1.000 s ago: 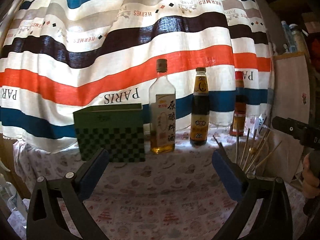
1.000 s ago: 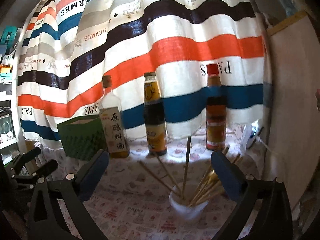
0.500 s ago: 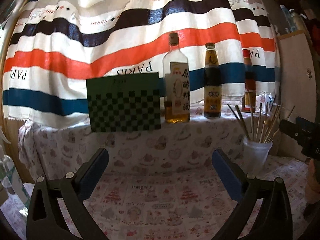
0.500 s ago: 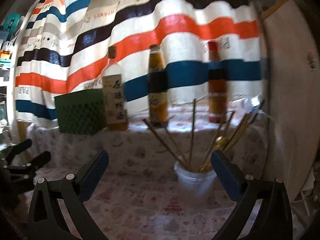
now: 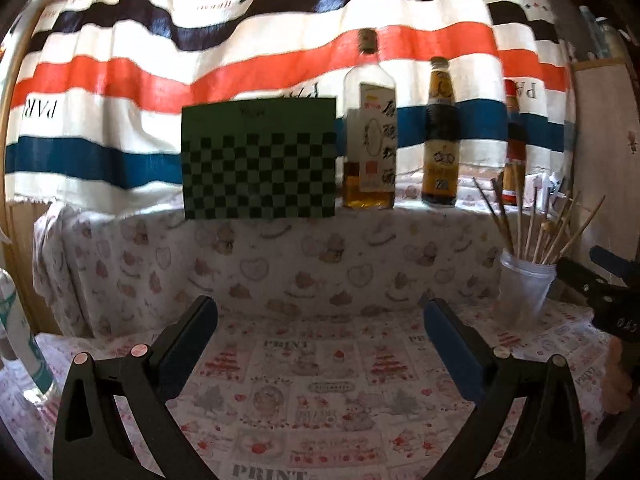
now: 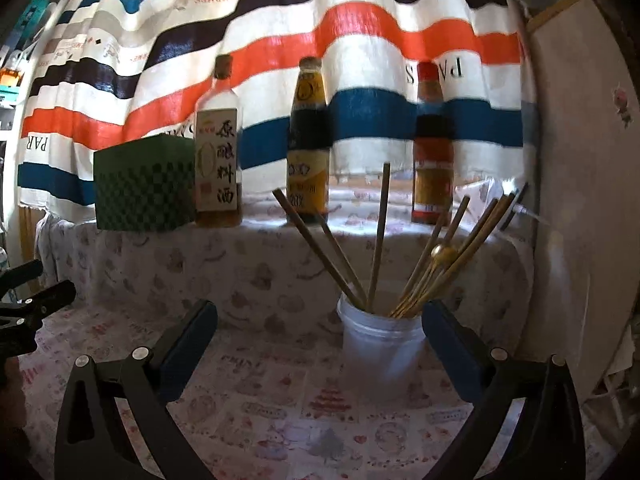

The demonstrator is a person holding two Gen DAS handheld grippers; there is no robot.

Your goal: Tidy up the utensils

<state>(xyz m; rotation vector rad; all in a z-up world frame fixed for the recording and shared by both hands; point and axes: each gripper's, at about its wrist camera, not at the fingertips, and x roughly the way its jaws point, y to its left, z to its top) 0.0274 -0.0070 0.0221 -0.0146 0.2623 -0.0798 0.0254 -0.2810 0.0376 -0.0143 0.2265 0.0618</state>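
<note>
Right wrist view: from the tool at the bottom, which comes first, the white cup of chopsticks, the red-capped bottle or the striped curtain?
1. White cup of chopsticks: nearest, on the lower cloth just ahead of the right tool, toward its right finger.
2. Red-capped bottle: behind the cup, up on the raised ledge, to the right.
3. Striped curtain: farthest, hanging behind the bottles.

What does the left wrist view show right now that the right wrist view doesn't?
Only the left wrist view shows a white bottle with teal markings at its left edge. Only the right wrist view shows the gold spoon clearly among the chopsticks. Both show the white cup, the green checkered box and three sauce bottles; both grippers are open and empty.
</note>
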